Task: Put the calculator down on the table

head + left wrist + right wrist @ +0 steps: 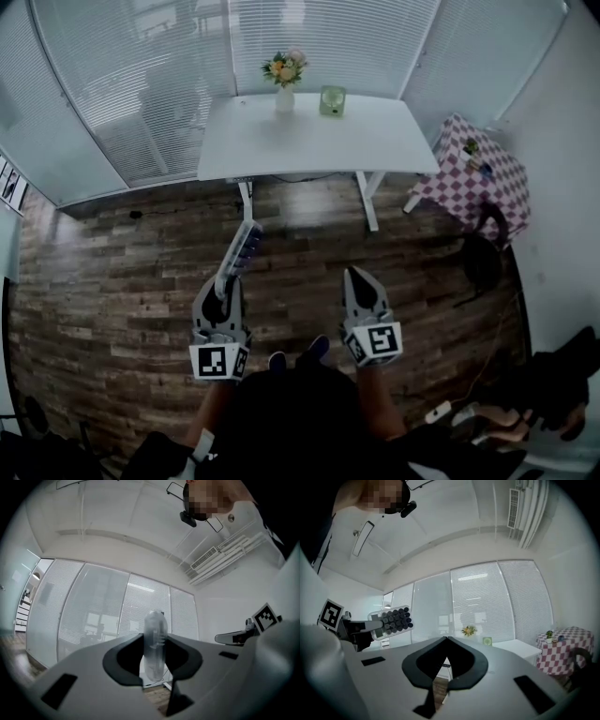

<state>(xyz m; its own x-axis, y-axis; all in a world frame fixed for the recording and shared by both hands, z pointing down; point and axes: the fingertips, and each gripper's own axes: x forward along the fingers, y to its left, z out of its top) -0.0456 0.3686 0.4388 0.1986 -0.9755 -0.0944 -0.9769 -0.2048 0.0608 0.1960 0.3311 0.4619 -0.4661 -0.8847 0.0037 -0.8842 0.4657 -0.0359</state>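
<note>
A white calculator (240, 250) with dark keys sticks out ahead of my left gripper (223, 289), whose jaws are shut on its lower end, above the wooden floor. In the left gripper view the calculator (155, 645) shows edge-on, upright between the two pads. The right gripper view shows its keypad (392, 620) at the left, held level in the air. My right gripper (355, 276) hovers beside it, jaws shut (446, 640) with nothing between them. The white table (375, 141) stands farther ahead, across the floor from both grippers.
On the table's far edge stand a vase of flowers (285, 79) and a small green object (332, 100). A small table with a checked cloth (497, 178) sits at the right by the wall. Blinds cover the windows behind. A dark chair (482, 261) stands beside the checked table.
</note>
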